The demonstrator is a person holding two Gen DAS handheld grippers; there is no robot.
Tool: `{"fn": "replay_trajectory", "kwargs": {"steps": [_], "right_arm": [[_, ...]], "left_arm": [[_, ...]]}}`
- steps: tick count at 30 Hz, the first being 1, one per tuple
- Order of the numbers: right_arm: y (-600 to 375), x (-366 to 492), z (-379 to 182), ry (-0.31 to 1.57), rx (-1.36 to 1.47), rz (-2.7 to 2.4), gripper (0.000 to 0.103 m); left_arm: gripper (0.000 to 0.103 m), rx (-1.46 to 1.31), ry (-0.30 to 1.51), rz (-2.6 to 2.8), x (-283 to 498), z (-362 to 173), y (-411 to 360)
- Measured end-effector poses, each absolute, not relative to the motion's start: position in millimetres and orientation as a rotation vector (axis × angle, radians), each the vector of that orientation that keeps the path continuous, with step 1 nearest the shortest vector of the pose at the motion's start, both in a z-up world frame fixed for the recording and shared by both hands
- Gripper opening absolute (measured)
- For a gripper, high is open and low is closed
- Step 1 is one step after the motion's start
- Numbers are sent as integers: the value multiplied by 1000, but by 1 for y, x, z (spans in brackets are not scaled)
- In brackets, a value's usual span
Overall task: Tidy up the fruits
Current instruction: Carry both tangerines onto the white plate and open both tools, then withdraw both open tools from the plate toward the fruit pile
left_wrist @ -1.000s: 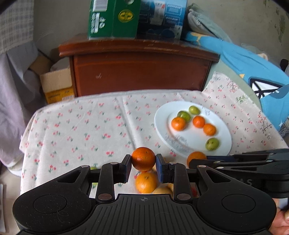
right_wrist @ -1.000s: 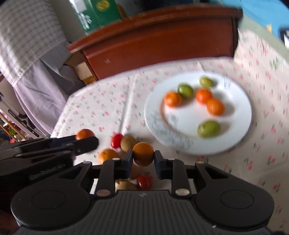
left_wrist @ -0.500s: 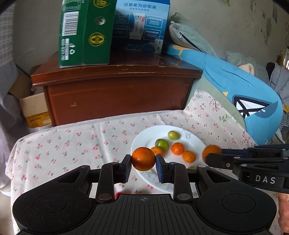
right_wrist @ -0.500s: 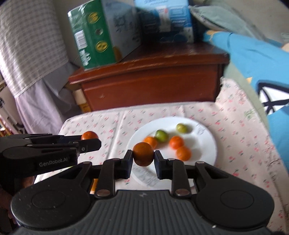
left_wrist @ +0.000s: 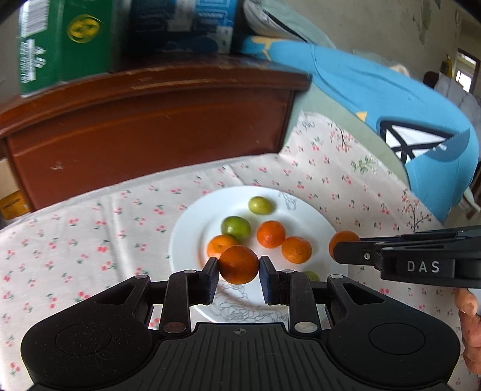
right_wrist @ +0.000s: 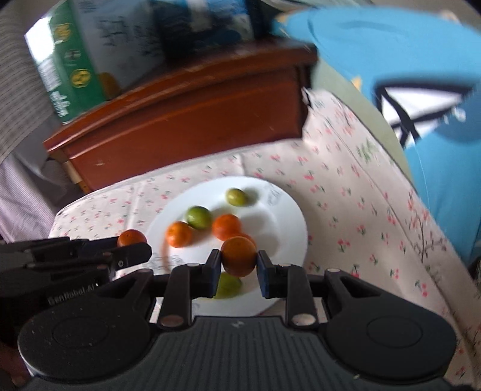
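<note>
My left gripper [left_wrist: 239, 266] is shut on a small orange [left_wrist: 239, 264], held above the near left part of the white plate [left_wrist: 192, 237]. My right gripper [right_wrist: 239, 261] is shut on another small orange [right_wrist: 239, 255], above the near side of the plate [right_wrist: 285, 219]. On the plate lie several oranges and green fruits, among them a green one [left_wrist: 236, 227] and an orange one [left_wrist: 271, 234]. In the left wrist view the right gripper [left_wrist: 336, 248] reaches in from the right with its orange [left_wrist: 342, 239]. The left gripper [right_wrist: 144, 246] shows at the left of the right wrist view with its orange [right_wrist: 131, 237].
The plate sits on a cloth with a small flower print [left_wrist: 75, 237] over the table. Behind stands a dark wooden cabinet [left_wrist: 150, 120] carrying a green box [left_wrist: 60, 39] and a blue box [left_wrist: 180, 24]. Blue bedding [left_wrist: 390, 99] lies at the right. A hand [left_wrist: 469, 324] shows at the right edge.
Both grippers carried their oranges from the loose fruit on the cloth over to above the plate. The plate now lies directly under and ahead of both.
</note>
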State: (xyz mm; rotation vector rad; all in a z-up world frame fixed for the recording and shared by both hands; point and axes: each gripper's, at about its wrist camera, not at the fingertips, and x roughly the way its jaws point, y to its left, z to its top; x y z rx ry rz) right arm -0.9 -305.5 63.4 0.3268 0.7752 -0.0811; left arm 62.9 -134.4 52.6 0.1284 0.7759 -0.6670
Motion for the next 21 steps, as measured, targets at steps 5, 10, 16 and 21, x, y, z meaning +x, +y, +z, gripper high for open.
{"fn": "replay_trajectory", "kwargs": {"steps": [5, 10, 16, 21], "right_arm": [[-317, 10, 49, 808, 392, -131, 25], [-326, 16, 41, 817, 461, -158, 28], [-327, 14, 53, 761, 491, -136, 29], [-322, 12, 64, 736, 472, -110, 32]], "left_arm": [[26, 124, 804, -694, 71, 42, -147], [29, 121, 795, -701, 71, 43, -151], [56, 165, 736, -663, 64, 63, -149], [62, 169, 738, -621, 63, 79, -135]]}}
